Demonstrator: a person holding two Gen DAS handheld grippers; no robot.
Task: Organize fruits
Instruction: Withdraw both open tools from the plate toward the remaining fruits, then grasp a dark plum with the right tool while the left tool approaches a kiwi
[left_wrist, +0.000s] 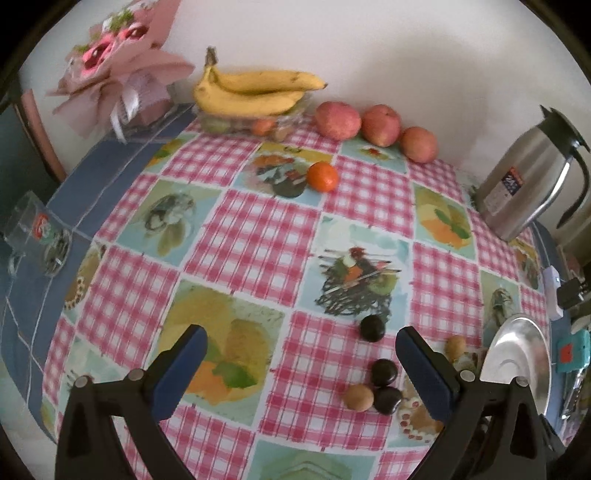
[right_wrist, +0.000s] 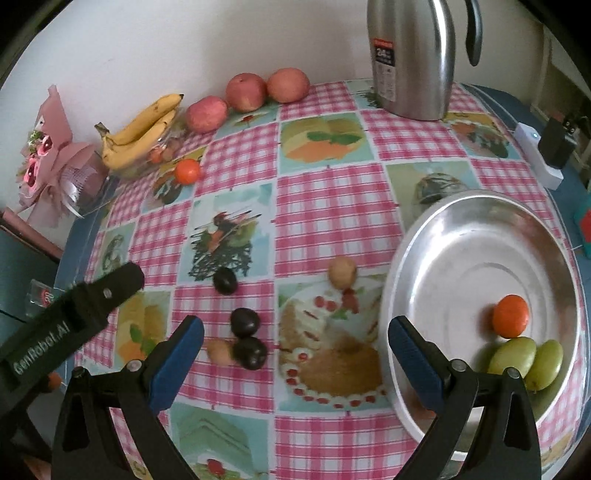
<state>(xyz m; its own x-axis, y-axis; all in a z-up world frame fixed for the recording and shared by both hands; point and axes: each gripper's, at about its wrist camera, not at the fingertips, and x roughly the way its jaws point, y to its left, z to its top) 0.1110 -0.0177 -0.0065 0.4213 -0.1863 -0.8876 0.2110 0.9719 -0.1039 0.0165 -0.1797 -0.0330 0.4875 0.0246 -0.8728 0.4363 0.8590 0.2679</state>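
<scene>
A metal plate (right_wrist: 461, 258) at the right holds an orange (right_wrist: 510, 316) and two green fruits (right_wrist: 513, 355). The plate's edge shows in the left wrist view (left_wrist: 517, 354). Three dark plums (right_wrist: 244, 322) and two tan fruits (right_wrist: 342, 272) lie on the checked tablecloth (right_wrist: 332, 206); they show in the left wrist view too, plums (left_wrist: 372, 327) and tan fruit (left_wrist: 357, 396). Another orange (left_wrist: 323, 176) lies farther back. My right gripper (right_wrist: 295, 343) is open and empty, above the cloth left of the plate. My left gripper (left_wrist: 301, 350) is open and empty; its body shows in the right wrist view (right_wrist: 74, 317).
Bananas (left_wrist: 255, 92) lie on a glass bowl (left_wrist: 251, 123) of fruit by the wall, with three apples (left_wrist: 380, 124) beside it. A steel jug (left_wrist: 528, 177) stands at the back right. A pink bouquet (left_wrist: 122, 74) and a glass mug (left_wrist: 35, 236) are at the left.
</scene>
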